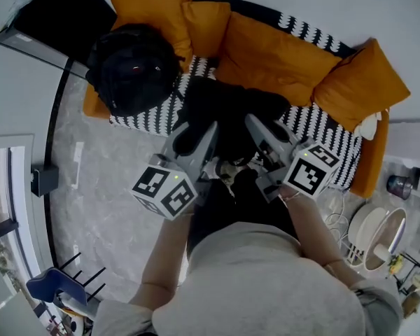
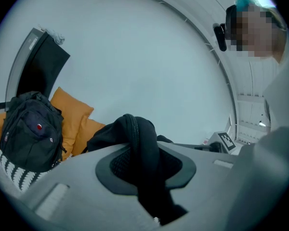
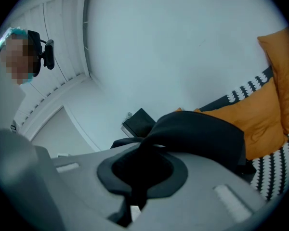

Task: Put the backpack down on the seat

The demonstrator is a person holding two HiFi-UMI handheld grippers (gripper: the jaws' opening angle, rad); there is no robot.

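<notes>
The backpack (image 1: 224, 110) is in hand but not yet set down, so the main step is left to do. It hangs as a dark bundle between the two grippers, over the near edge of the striped seat (image 1: 315, 128) at the middle of the sofa (image 1: 374, 159). The head view does not show whether its underside already touches the cover. The left gripper (image 1: 196, 137) has its fingers closed on a padded, ribbed strap of the bag, which arches up out of them in the left gripper view (image 2: 135, 134). The right gripper (image 1: 262, 137) pinches a thinner fold of the same black fabric (image 3: 202, 134), its fingers nearly together. A second backpack (image 1: 133, 68) stands upright at the seat's far left, against the orange cushions (image 1: 280, 54). By my reading, what remains is to carry the bag a little farther over the free middle stretch, lower it until the seat bears it, then release both grips.
</notes>
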